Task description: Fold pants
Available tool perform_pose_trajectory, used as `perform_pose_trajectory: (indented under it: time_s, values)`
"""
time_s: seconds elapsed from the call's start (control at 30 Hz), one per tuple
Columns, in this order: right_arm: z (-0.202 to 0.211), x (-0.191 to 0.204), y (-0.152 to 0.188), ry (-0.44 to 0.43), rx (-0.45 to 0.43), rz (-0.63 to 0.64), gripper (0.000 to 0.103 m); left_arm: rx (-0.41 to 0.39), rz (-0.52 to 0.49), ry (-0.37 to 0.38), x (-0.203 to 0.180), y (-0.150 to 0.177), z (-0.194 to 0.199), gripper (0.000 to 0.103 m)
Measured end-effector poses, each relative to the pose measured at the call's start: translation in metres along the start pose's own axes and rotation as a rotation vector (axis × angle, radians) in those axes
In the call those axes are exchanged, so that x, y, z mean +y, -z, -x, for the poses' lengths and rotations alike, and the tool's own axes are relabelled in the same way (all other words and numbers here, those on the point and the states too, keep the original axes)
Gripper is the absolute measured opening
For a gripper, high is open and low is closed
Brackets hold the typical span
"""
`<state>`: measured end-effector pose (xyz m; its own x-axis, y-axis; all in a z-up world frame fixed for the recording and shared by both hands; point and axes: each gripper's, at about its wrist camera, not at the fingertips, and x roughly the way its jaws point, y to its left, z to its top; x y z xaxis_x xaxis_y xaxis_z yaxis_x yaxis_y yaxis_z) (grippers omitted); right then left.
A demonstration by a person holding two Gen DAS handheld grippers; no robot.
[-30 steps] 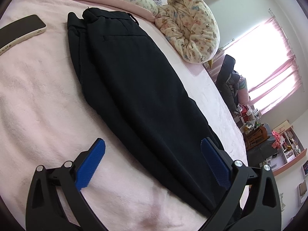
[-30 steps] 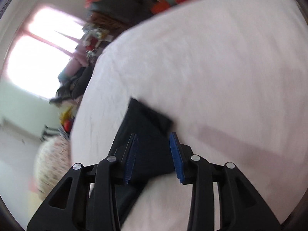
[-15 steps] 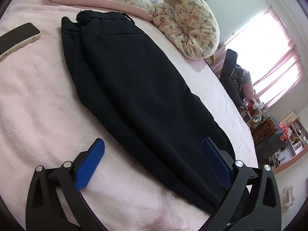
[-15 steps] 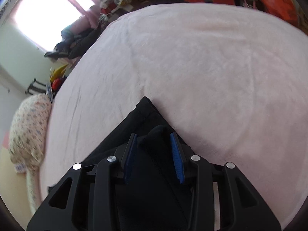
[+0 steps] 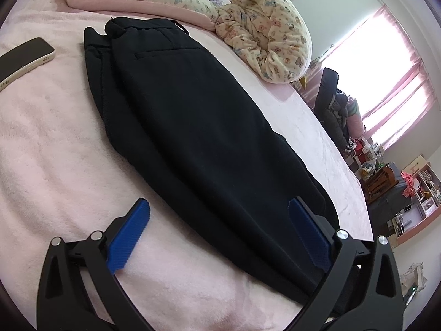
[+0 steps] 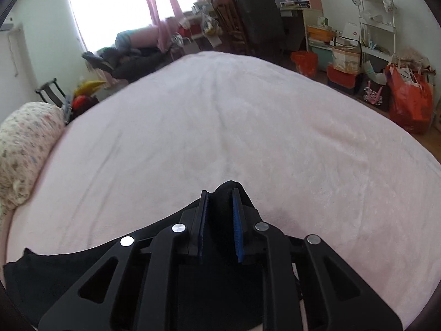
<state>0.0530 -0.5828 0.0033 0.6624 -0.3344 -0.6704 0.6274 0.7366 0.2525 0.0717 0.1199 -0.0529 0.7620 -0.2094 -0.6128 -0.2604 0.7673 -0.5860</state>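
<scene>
Pinching black pants (image 6: 224,207) hem, right gripper (image 6: 220,198) just closing, left gripper (image 5: 220,215) wide open

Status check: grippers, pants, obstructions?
Left gripper open over black pants. Right gripper, jaws just closing, shut on pants hem. Phone lies clear.

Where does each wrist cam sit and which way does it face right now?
Left wrist: on the left gripper, jaws wide, angled down the black pants toward the pillows; phone at left.
Right wrist: on the right gripper, jaws just closing on a bunched pants end, facing across the bed to the cluttered shelves.
Shared: pants, pink bed, curtained window.
</scene>
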Motion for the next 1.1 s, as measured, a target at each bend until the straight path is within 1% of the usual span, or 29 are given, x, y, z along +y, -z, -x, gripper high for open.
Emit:
perform_pose_trajectory:
  time_s: [0.07,0.1,0.13,0.17,0.2,0.23,0.27,0.3,0.37,0.5,0.57,0.6,0.63,0.7,0.77,0.87,1.0,1.03,1.07,1.1]
  values:
    - [-0.012,-0.001,0.002,0.017,0.004,-0.003,0.017,-0.003,-0.008,0.004,-0.001,0.0,-0.001,0.101]
    - [-0.02,-0.002,0.004,0.039,0.022,0.011,0.017,-0.003,-0.013,0.004,-0.002,-0.001,-0.002,0.101]
    - [-0.039,-0.003,0.009,0.104,0.103,0.04,0.02,-0.001,-0.018,0.006,-0.004,-0.001,-0.003,0.101]
    - [-0.046,-0.006,0.011,0.134,0.156,0.044,0.029,0.0,-0.022,0.009,-0.004,-0.001,-0.003,0.101]
    - [-0.05,-0.012,0.013,0.142,0.177,0.018,0.034,0.001,-0.024,0.014,-0.005,-0.001,-0.004,0.101]
    - [-0.044,-0.016,0.013,0.127,0.149,-0.02,0.044,0.002,-0.025,0.021,-0.006,-0.002,-0.004,0.101]
    - [-0.031,-0.028,0.011,0.08,0.083,-0.098,0.048,0.003,-0.026,0.027,-0.007,-0.003,-0.004,0.101]
    - [-0.019,-0.036,0.009,0.048,0.04,-0.155,0.048,0.006,-0.028,0.036,-0.007,-0.003,-0.004,0.101]
    - [0.002,-0.053,0.008,-0.023,-0.008,-0.248,0.048,0.012,-0.026,0.05,-0.009,-0.004,-0.003,0.101]
    - [0.039,-0.083,0.02,-0.1,-0.016,-0.376,0.048,0.006,-0.015,0.084,-0.01,-0.004,0.003,0.101]
    - [0.05,-0.1,0.034,-0.124,0.013,-0.461,0.048,-0.004,-0.014,0.093,-0.011,-0.004,0.007,0.101]
    - [0.052,-0.108,0.04,-0.14,0.041,-0.502,0.048,-0.01,-0.013,0.097,-0.011,-0.004,0.009,0.101]
    - [0.05,-0.116,0.051,-0.143,0.095,-0.544,0.048,-0.016,-0.011,0.101,-0.011,-0.004,0.012,0.101]
    - [0.043,-0.125,0.065,-0.16,0.16,-0.594,0.048,-0.022,-0.006,0.103,-0.01,-0.005,0.013,0.101]
    - [0.036,-0.128,0.074,-0.178,0.192,-0.624,0.048,-0.025,0.003,0.106,-0.008,-0.005,0.016,0.101]
    - [0.023,-0.123,0.08,-0.215,0.213,-0.641,0.048,-0.032,0.02,0.1,-0.004,-0.006,0.018,0.101]
    - [0.008,-0.111,0.082,-0.217,0.19,-0.629,0.048,-0.037,0.045,0.087,0.002,-0.009,0.018,0.101]
    - [0.006,-0.105,0.081,-0.192,0.181,-0.599,0.035,-0.036,0.049,0.084,0.003,-0.009,0.017,0.101]
    - [0.008,-0.1,0.08,-0.177,0.167,-0.58,0.019,-0.033,0.054,0.082,0.004,-0.01,0.016,0.101]
    - [0.013,-0.096,0.078,-0.171,0.138,-0.562,0.018,-0.028,0.06,0.081,0.005,-0.01,0.015,0.101]
